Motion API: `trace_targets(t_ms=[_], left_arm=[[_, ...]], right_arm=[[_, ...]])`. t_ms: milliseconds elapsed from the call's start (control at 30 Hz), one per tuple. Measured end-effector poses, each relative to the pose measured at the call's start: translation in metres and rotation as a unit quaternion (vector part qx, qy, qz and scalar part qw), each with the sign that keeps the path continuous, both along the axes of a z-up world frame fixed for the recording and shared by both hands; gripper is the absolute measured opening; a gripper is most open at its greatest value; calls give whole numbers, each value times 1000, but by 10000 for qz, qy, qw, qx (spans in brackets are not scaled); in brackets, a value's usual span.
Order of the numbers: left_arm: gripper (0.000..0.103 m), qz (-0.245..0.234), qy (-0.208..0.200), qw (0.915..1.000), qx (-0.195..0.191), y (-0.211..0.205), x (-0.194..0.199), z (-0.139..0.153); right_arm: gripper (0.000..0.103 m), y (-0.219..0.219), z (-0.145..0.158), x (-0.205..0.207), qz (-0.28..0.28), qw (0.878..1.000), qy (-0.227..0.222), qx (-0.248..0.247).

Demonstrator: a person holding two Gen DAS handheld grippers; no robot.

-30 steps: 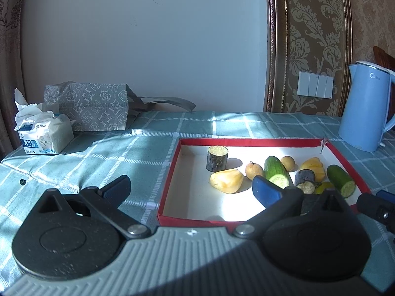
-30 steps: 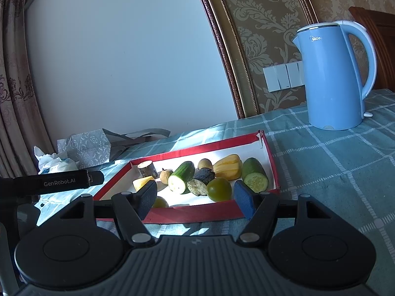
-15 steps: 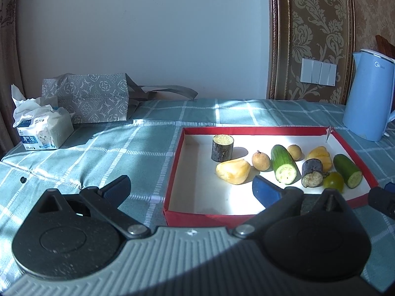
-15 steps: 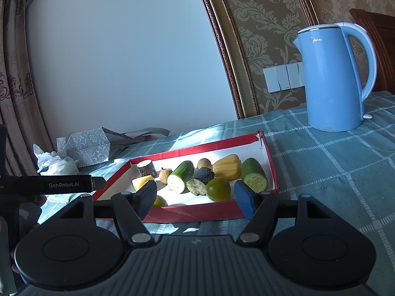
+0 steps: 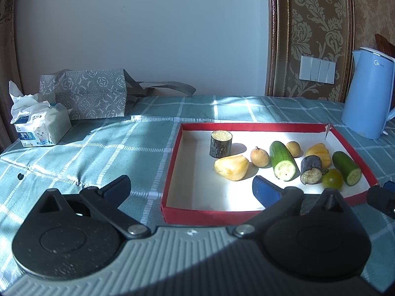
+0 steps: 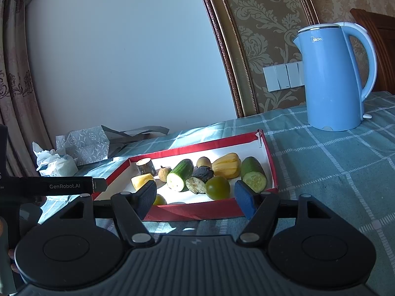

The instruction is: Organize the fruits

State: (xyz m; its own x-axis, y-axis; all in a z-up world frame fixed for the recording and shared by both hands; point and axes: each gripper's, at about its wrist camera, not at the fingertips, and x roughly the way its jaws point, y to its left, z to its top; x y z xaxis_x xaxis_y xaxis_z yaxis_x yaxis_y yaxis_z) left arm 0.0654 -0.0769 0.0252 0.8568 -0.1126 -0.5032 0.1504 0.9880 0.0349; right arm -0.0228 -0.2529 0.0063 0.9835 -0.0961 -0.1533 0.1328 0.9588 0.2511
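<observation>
In red cardboard tray (image 5: 170, 172), smooth round tomato (image 5: 332, 178)

Black tool (image 6: 195, 197); blue pads (image 6: 243, 198)

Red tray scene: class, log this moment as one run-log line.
left gripper: open, empty | right gripper: open, empty | red tray: holds cut produce | green tomato: near front edge | nothing grasped

Sunlit checked tablecloth (image 5: 148, 133), damask wallpaper (image 6: 271, 24)
</observation>
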Motion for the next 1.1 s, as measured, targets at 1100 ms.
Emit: trace_targets(t_ms=[1100], left_arm=[[103,37,-169,9996,224,-4,-3,0]], right_arm=[[70,1,-1,0,6,10000,21,-23]])
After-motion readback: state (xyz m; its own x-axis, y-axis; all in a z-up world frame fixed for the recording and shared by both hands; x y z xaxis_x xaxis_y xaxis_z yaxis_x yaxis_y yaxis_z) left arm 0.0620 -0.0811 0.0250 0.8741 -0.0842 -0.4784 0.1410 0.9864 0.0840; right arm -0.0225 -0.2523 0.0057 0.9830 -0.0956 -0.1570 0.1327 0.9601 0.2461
